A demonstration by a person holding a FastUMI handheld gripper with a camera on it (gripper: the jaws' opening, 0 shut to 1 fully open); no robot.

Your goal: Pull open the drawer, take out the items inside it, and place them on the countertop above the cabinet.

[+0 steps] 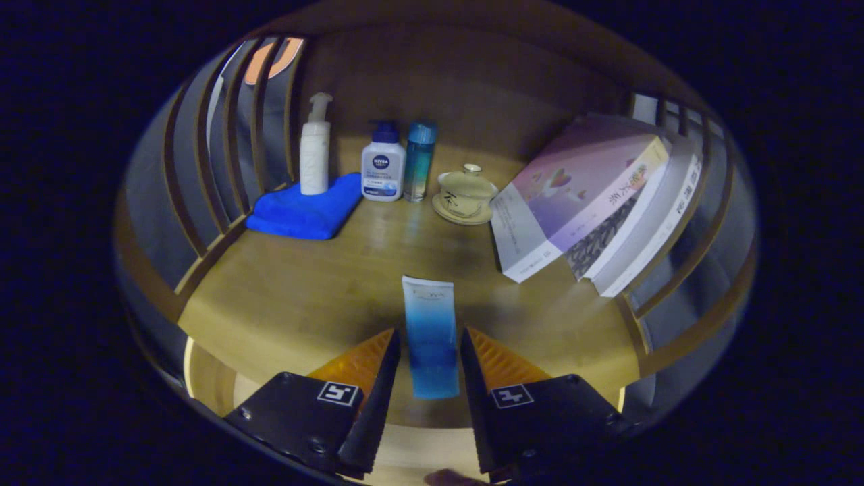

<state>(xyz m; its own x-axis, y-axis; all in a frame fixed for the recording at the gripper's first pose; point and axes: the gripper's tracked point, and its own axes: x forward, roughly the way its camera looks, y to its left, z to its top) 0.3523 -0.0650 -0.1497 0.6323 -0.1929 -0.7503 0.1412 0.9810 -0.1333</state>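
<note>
Blue-and-white tube [430,335] lying flat on the wooden surface [290,297], lengthwise between the fingers, pale end pointing away. Gripper [430,341] parted a little wider than the tube, a narrow gap on each side, not pressing it. Beyond the tube, toward the back panel: lidded ceramic cup on a saucer [466,194], tall blue bottle [419,160] just beside a white pump bottle with blue cap [383,165], then a slim white pump bottle [315,145] standing at the far end of a folded blue cloth [305,210]. Off to the right, leaning books [594,202] stacked against the slatted side [702,270]. Slatted rails [216,148] on the left too.
</note>
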